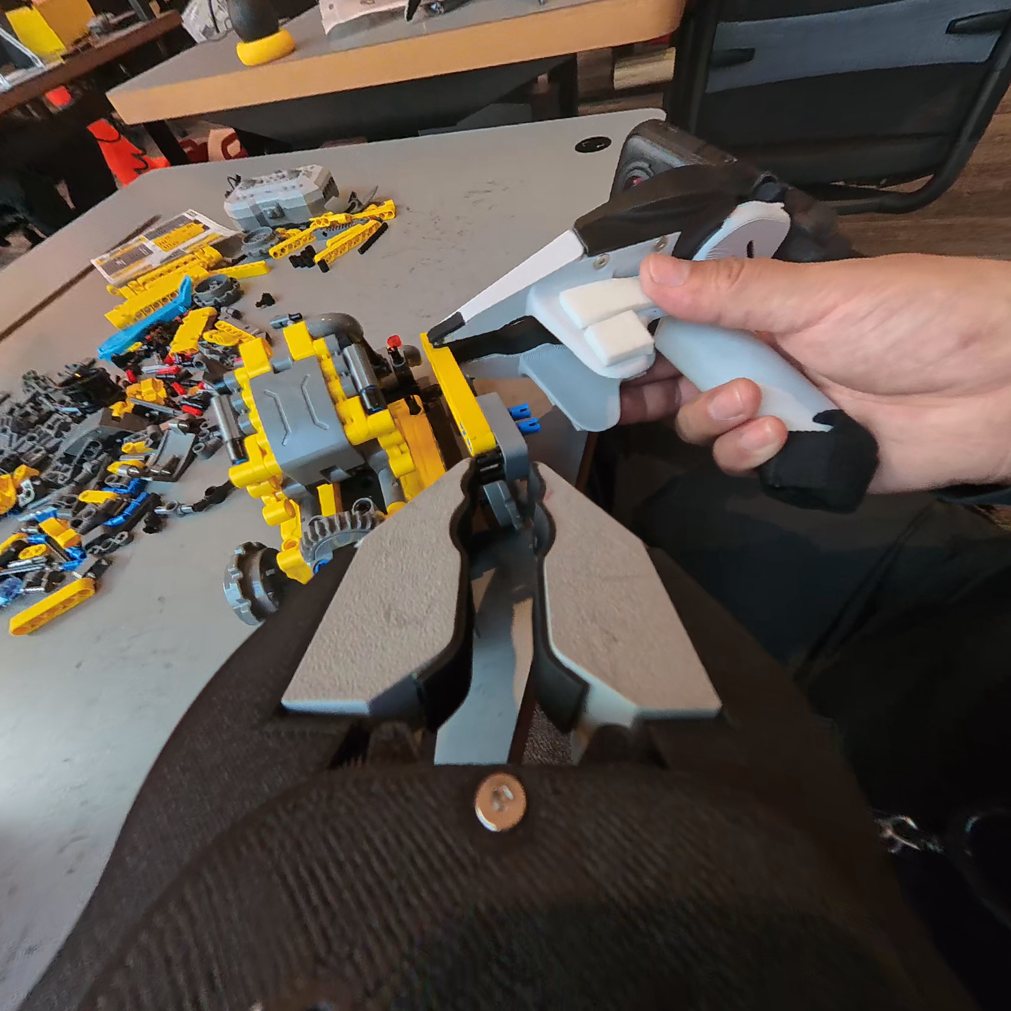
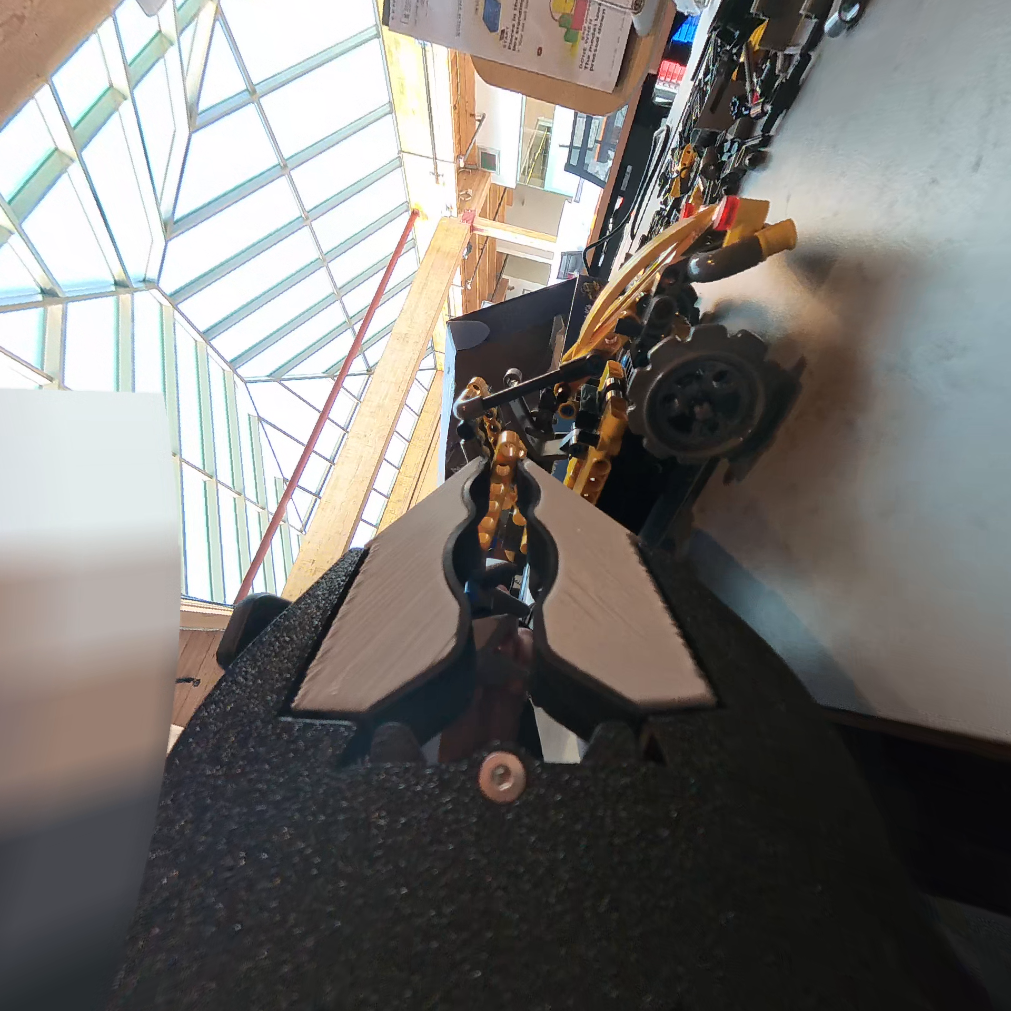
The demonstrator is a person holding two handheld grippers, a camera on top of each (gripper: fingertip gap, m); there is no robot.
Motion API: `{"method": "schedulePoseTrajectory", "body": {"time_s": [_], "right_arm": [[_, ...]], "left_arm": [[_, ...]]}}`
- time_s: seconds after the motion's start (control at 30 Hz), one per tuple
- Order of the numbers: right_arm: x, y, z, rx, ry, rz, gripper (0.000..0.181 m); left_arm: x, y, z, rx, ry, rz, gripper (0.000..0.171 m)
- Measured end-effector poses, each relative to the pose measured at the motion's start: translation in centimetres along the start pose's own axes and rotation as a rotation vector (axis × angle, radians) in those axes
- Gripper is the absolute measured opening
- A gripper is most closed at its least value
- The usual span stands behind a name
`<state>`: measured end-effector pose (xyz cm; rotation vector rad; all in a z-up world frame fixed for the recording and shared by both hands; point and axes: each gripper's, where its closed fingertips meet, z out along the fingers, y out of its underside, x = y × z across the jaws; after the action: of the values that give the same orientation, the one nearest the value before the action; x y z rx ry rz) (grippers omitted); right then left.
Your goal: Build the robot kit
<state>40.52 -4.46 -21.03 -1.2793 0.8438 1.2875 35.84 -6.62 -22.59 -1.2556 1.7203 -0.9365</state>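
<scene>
A yellow and grey brick model (image 1: 328,416) stands on the grey table (image 1: 492,180) near its right edge. My left gripper (image 1: 503,471) is shut on a grey block (image 1: 506,432) at the model's near end. My right gripper (image 1: 437,336), held by a hand (image 1: 848,350), comes in from the right and pinches the far end of a long yellow beam (image 1: 457,394) on the model's side. In the right wrist view, the right gripper (image 2: 504,465) is shut on that yellow beam (image 2: 500,495). The model (image 2: 602,432) and its grey toothed wheel (image 2: 706,394) lie just beyond.
Many loose yellow, black, grey and blue pieces (image 1: 82,437) cover the table's left side. A booklet (image 1: 158,240) and a grey hub block (image 1: 279,191) lie farther back. A loose grey wheel (image 1: 254,582) sits in front of the model. A second table (image 1: 383,65) and a chair (image 1: 848,82) stand behind. Spacing between my two grippers at the tips: around 5 cm.
</scene>
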Motion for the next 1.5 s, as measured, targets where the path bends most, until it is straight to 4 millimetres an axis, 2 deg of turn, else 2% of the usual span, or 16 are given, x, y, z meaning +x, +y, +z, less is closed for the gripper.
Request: {"method": "schedulePoseTrajectory", "body": {"time_s": [0.07,0.13,0.2,0.27,0.3,0.37,0.43,0.5,0.6,0.67,0.73,0.8,1.27,1.5], "right_arm": [[0.0,-0.1,0.1,0.004,0.003,-0.006,0.006],[-0.1,-0.6,0.1,0.018,0.006,-0.011,0.005],[0.2,-0.8,0.1,0.005,0.025,-0.021,0.006],[0.4,-1.0,0.1,0.004,0.041,-0.031,0.005],[0.6,-1.1,0.2,0.001,0.048,-0.030,0.005],[0.8,-1.2,0.5,-0.002,0.056,-0.022,0.006],[0.9,-1.1,0.8,-0.004,0.060,-0.013,0.006],[1.2,-1.1,0.9,-0.004,0.070,-0.002,0.006],[1.6,-1.3,1.0,-0.002,0.084,0.023,0.005],[1.7,-1.2,1.2,-0.008,0.086,0.047,0.006],[1.9,-1.0,1.4,-0.014,0.094,0.056,0.006],[2.1,-1.0,1.5,-0.010,0.100,0.060,0.005],[2.3,-1.7,1.5,-0.003,0.141,0.027,0.005],[2.3,-2.0,1.1,-0.049,0.156,0.006,0.005]], "left_arm": [[0.4,0.0,-0.1,-0.019,0.038,-0.027,0.015],[0.7,-1.2,-1.2,-0.006,0.091,-0.043,0.020],[-0.4,-2.9,-2.7,0.008,0.109,-0.038,0.025],[-2.5,-3.7,-3.3,-0.033,0.120,-0.024,0.041],[-4.3,-3.7,-3.1,-0.067,0.104,-0.022,0.048],[-7.6,-3.1,-1.8,-0.130,0.100,-0.023,0.066],[-8.6,-2.7,0.0,-0.167,0.235,-0.109,0.073],[-7.5,-2.9,0.9,-0.176,0.463,-0.253,0.072],[-6.7,-3.3,1.4,-0.163,0.656,-0.358,0.054],[-7.0,-2.7,2.0,-0.187,0.658,-0.367,0.051],[-6.2,-1.6,2.0,-0.248,0.691,-0.347,0.051],[-5.7,-1.0,2.3,-0.278,0.683,-0.325,0.061],[-5.9,-1.7,2.9,-0.166,0.719,-0.273,0.064],[-5.3,-1.2,3.3,-0.155,0.721,-0.204,0.067]]}}
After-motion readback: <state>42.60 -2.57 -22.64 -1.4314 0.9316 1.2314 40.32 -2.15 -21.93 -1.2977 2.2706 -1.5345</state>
